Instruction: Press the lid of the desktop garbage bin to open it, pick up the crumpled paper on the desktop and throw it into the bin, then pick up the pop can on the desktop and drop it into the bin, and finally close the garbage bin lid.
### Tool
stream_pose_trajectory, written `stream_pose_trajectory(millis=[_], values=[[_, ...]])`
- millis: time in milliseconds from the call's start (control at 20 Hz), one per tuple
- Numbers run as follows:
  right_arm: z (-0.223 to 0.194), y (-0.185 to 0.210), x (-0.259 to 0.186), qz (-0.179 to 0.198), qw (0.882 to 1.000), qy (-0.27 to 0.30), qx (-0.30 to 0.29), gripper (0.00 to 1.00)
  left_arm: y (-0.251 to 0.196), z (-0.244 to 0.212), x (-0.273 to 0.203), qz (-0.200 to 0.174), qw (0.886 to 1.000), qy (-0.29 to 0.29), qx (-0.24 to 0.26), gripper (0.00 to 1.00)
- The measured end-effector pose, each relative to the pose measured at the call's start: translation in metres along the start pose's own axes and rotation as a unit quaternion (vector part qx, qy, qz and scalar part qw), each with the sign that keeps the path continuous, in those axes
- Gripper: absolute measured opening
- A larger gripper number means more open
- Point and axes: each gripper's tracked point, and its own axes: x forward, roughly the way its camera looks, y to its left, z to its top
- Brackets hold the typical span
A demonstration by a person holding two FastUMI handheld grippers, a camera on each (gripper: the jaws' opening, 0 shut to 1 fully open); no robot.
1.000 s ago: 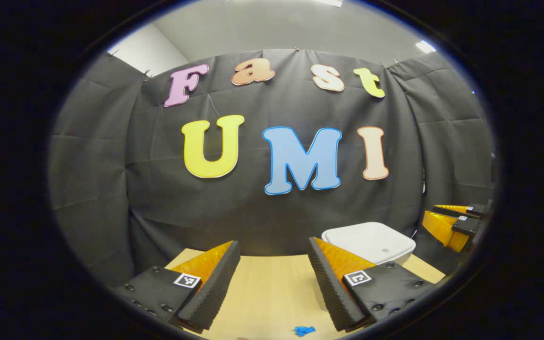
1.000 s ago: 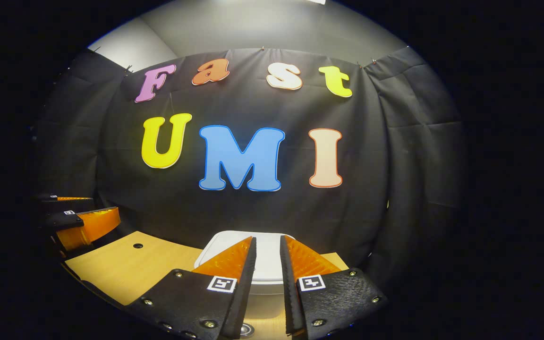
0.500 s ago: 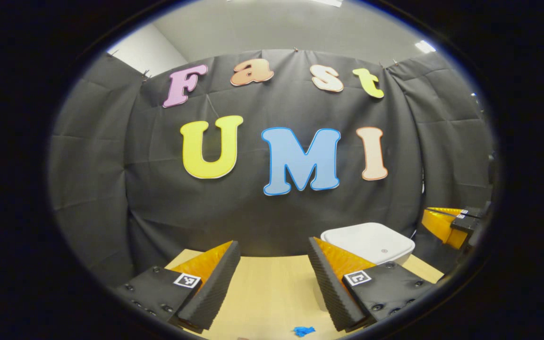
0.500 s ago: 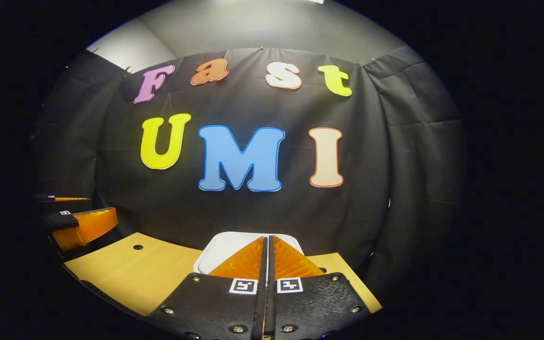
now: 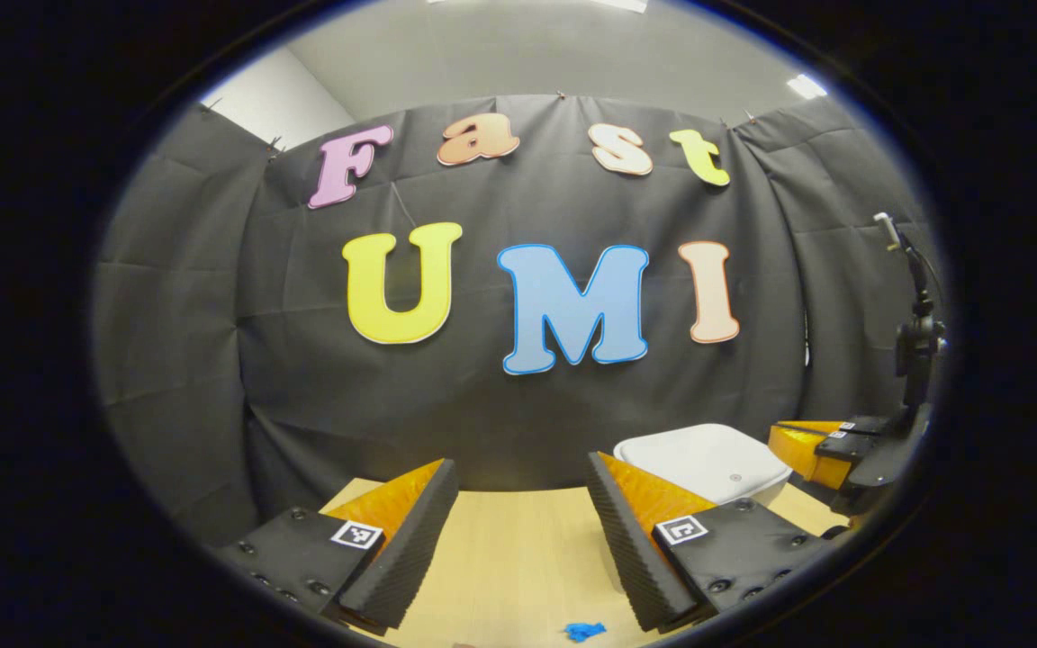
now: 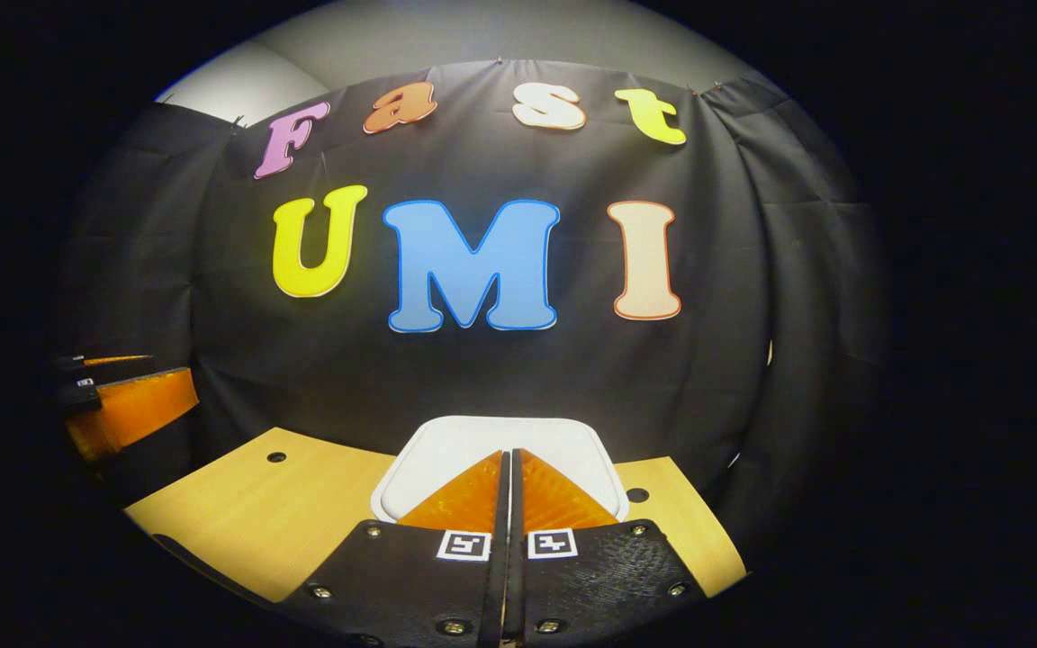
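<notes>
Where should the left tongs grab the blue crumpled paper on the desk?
Across its middle, from above. The blue crumpled paper lies on the desk, a small irregular lump with no edge to favour. The left tongs are open; the paper sits nearer the camera than their tips, so probably pull back first.

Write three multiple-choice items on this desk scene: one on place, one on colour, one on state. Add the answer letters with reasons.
1. Where does the right hand-held gripper point?
A. at the garbage bin
B. at the ceiling
C. at a drawer

2. What colour is the bin lid?
A. red
B. white
C. green

3. How do the left hand-held gripper's fingers stand?
A. pressed together
B. clamped on a can
C. apart, holding nothing

Answers: 1 A, the lid lies right behind its fingertips. 2 B, both views show it white. 3 C, bare desktop shows between them.
</notes>
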Motion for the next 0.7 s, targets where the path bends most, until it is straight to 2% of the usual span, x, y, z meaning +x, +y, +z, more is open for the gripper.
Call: stream_pose_trajectory(millis=[350,700], values=[[-0.031,0.006,0.021,0.014,0.999,0.042,0.01,0.01,0.008,-0.003,0.002,0.009,1.0,0.005,0.001,0.95],[-0.048,0.005,0.027,0.016,0.998,0.056,0.02,0.01,0.013,-0.005,0.005,0.014,1.0,0.008,0.001,0.95]])
